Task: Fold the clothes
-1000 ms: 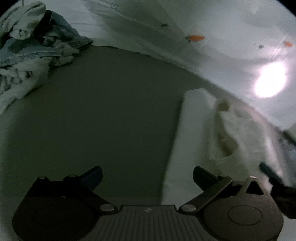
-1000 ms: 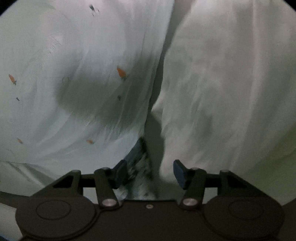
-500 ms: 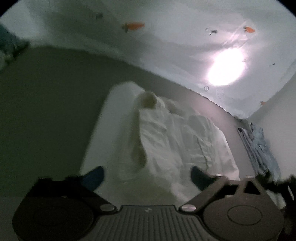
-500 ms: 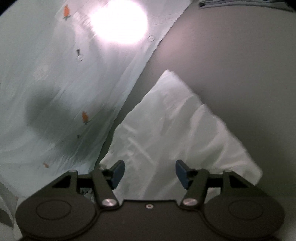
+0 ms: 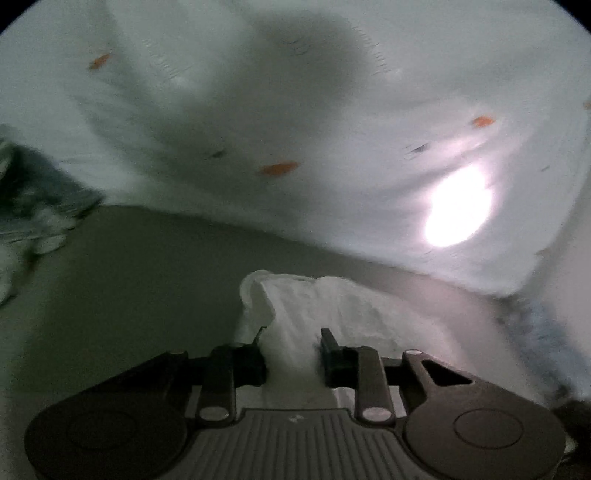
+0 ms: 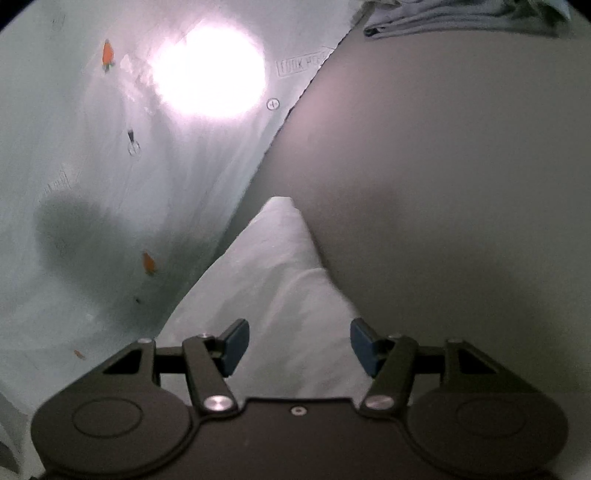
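A white folded garment (image 5: 332, 310) lies on the dark grey surface (image 5: 140, 280). My left gripper (image 5: 291, 350) is shut on a bunched edge of it, cloth pinched between the fingers. In the right wrist view the same white garment (image 6: 273, 280) lies as a pointed flap under my right gripper (image 6: 299, 347), which is open and empty just above the cloth. A pale green sheet with small orange carrot prints (image 5: 277, 110) hangs or lies behind; it also shows in the right wrist view (image 6: 110, 184).
A heap of unfolded clothes (image 5: 33, 206) lies at the far left. A folded blue-grey garment (image 6: 461, 18) lies at the far top right. A bright light glare (image 6: 207, 70) shines through the sheet. Bare grey surface (image 6: 461, 203) spreads to the right.
My left gripper moved down onto the white garment and closed on its edge; it was open before. My right gripper came off the sheet area and now hovers open over the garment.
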`<control>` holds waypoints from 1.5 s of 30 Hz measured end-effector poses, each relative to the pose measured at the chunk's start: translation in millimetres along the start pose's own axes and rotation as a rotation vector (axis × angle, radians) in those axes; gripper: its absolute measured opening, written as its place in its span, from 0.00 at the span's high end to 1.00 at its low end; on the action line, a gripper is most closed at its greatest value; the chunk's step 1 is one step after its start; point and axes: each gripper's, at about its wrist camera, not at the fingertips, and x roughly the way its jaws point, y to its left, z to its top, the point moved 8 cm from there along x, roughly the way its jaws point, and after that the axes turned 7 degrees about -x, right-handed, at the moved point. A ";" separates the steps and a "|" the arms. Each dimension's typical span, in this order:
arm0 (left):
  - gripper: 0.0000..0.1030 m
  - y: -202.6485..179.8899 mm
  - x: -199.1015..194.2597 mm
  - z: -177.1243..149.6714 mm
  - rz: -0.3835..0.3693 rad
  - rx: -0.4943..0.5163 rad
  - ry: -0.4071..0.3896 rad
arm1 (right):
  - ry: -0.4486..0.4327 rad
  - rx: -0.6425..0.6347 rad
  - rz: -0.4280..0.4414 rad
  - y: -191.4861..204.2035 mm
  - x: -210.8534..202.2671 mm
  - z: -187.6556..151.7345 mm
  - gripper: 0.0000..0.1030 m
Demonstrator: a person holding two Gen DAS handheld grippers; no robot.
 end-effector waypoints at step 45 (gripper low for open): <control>0.78 -3.7 38.0 5.3 -0.362 -0.277 0.170 | 0.055 0.361 0.401 30.5 33.4 10.4 0.85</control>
